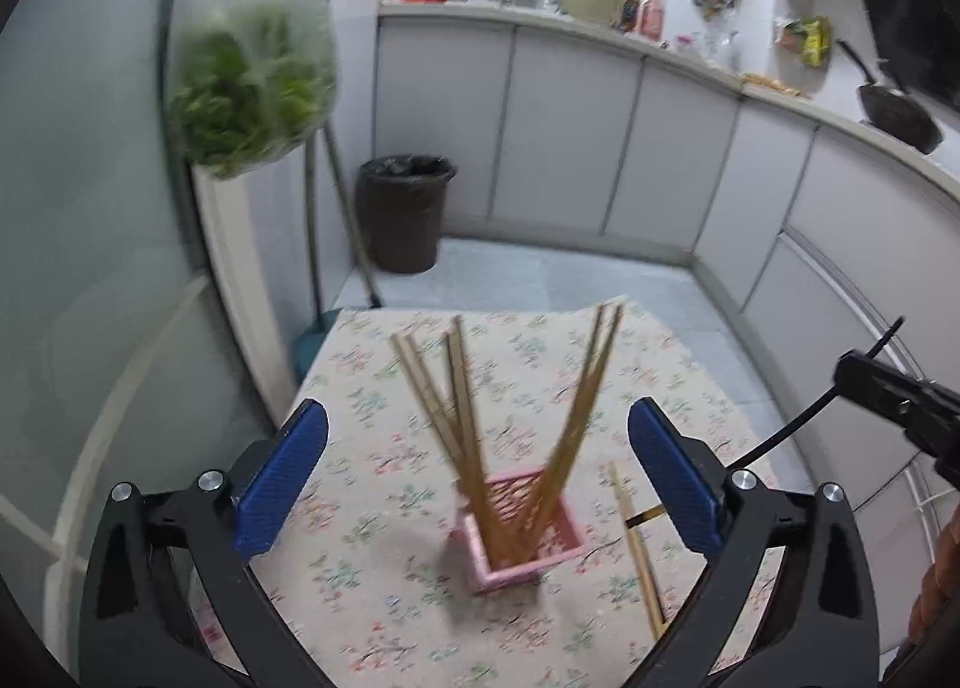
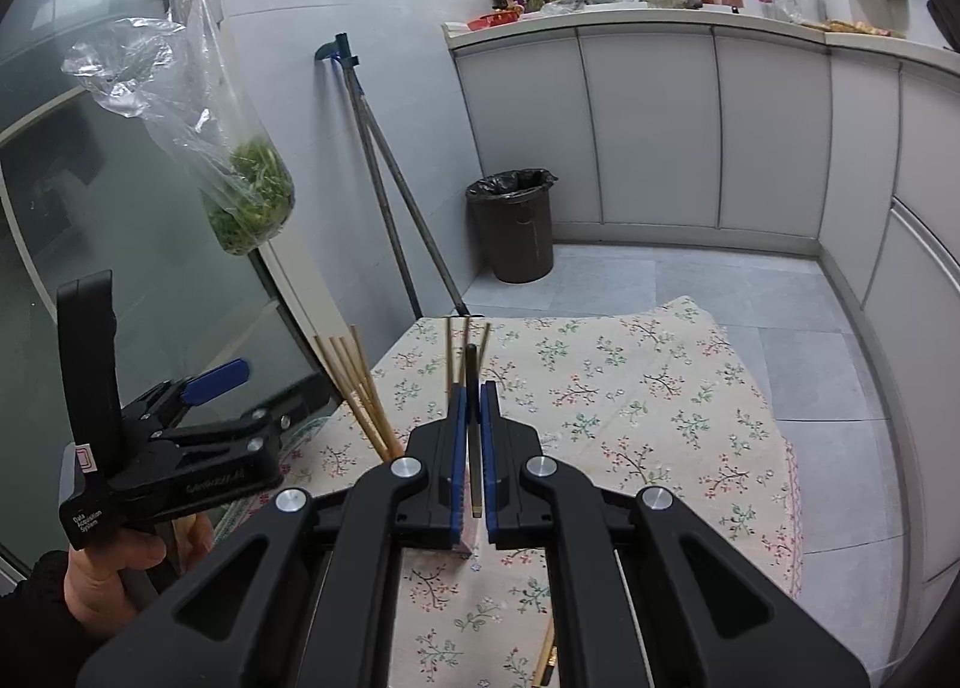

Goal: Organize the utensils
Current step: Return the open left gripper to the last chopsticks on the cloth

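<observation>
The left gripper (image 1: 477, 466) is gaping wide above the pink holder (image 1: 517, 532) of chopsticks (image 1: 462, 418). Only the right-wrist view is showing the right gripper (image 2: 474, 418) pinching one dark chopstick (image 2: 474, 418).

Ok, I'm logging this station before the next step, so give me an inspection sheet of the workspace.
Surface: floral cloth covering the table.
Job's things: pink holder with several chopsticks standing in it; loose chopsticks lying on the cloth beside it.
Clutter: nothing seen.
Grippers: left gripper open above the holder, nothing between its pads; right gripper shut on a dark-tipped chopstick.
Cables: black cable by the right gripper.
Surroundings: bin, bag of greens hanging, cabinets, pan on the counter.
</observation>
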`<state>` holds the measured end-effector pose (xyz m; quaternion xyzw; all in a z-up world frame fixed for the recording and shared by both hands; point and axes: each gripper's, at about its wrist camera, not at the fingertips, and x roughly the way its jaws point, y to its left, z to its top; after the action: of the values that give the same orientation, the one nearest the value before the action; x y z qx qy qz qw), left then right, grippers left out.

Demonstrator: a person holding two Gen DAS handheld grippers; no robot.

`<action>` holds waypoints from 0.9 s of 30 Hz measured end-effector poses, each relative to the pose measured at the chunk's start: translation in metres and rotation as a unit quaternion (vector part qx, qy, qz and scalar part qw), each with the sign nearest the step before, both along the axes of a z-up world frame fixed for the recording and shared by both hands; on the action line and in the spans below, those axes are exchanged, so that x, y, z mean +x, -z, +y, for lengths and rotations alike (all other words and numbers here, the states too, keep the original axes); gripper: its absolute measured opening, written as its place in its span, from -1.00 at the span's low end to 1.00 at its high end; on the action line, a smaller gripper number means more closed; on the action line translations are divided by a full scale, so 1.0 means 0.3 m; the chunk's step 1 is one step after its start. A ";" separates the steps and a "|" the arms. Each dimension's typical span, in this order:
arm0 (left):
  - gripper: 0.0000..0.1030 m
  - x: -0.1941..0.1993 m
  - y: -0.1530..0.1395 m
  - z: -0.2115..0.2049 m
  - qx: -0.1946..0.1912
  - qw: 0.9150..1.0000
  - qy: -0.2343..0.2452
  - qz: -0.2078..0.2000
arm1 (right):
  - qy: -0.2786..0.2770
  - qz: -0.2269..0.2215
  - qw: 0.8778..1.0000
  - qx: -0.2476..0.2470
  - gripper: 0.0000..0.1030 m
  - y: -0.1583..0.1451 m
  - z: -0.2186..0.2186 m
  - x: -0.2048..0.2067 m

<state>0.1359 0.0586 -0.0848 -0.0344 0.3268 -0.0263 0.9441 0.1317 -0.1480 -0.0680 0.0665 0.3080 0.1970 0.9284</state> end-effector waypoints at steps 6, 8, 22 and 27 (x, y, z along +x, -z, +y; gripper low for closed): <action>0.87 0.007 0.040 0.057 0.022 0.998 -0.037 0.048 | -0.012 0.007 1.000 0.026 -0.91 0.006 0.029 0.020; 0.87 0.007 0.050 0.072 0.029 0.997 -0.043 0.053 | -0.015 0.011 0.999 0.031 -0.91 0.014 0.046 0.032; 0.87 0.006 0.046 0.116 0.034 0.996 -0.068 0.053 | -0.018 0.037 0.999 0.009 -0.91 0.121 0.201 0.133; 0.87 0.012 0.045 0.122 0.030 0.996 -0.069 0.052 | -0.016 0.067 0.998 -0.004 -0.91 0.191 0.231 0.177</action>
<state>0.1393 0.0952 -0.0982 -0.0297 0.3728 0.0511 0.9260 0.1847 -0.0788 -0.1253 0.0709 0.3717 0.2061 0.9024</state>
